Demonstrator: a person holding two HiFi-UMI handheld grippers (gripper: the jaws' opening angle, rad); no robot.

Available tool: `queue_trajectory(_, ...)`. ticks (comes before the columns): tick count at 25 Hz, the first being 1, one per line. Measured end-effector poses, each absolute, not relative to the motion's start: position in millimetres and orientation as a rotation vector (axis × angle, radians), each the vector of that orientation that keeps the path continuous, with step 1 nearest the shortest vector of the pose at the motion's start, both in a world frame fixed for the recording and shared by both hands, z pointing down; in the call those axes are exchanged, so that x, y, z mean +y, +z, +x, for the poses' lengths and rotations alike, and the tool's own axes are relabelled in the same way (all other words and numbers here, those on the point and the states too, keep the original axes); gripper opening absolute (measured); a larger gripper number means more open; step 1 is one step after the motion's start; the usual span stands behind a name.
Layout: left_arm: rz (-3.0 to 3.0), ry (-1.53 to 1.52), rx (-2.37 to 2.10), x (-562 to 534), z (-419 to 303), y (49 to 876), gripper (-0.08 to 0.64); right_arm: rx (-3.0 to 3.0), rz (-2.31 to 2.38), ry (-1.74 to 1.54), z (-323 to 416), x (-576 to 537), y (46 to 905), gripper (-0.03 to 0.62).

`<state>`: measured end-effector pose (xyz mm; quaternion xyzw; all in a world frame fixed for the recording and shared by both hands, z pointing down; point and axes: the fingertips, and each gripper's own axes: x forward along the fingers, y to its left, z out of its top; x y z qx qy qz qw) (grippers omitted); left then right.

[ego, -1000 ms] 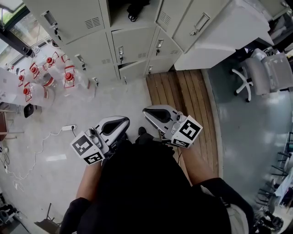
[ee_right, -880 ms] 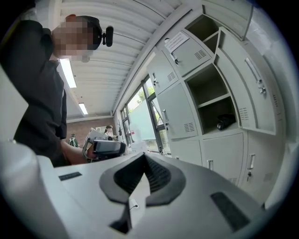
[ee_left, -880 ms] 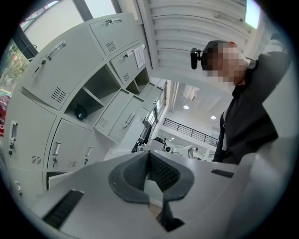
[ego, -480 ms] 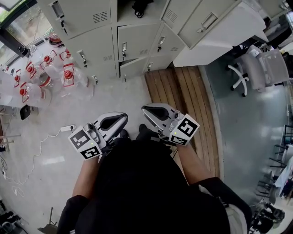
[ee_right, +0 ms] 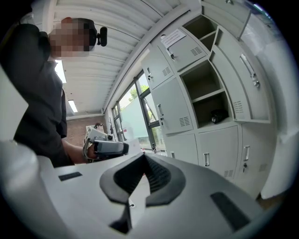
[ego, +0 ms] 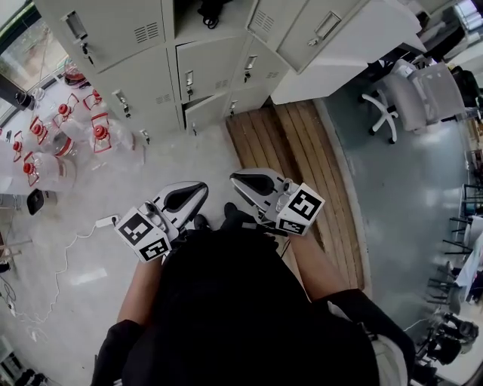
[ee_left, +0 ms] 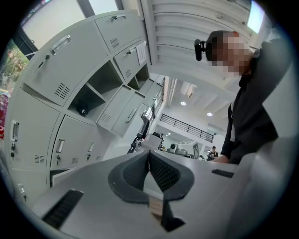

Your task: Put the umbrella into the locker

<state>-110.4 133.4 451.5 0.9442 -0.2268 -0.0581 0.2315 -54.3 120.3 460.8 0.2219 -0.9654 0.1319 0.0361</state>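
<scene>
A dark folded umbrella lies inside an open compartment of the grey lockers at the top of the head view. The same umbrella shows small in the left gripper view, and the umbrella appears on a shelf in the right gripper view. My left gripper and right gripper are held side by side in front of my body, well short of the lockers. Each is shut with nothing between its pads, as the left gripper and right gripper views show.
Several clear water jugs with red caps stand on the floor at the left. A power strip with cable lies near my left gripper. A wooden platform runs below the lockers, with an office chair at the right.
Both grippers have drawn slightly back from the lockers and sunk a little. The head view has shifted, so the lockers sit further left. Jaws stay shut.
</scene>
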Motion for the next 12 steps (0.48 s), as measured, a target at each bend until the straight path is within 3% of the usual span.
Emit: queue_trajectory(12, 2.609, -0.162, -0.656, 138, -102, 458, 0.017, -2.923, 0.717, 0.444, -45, 121, 474, 0.010)
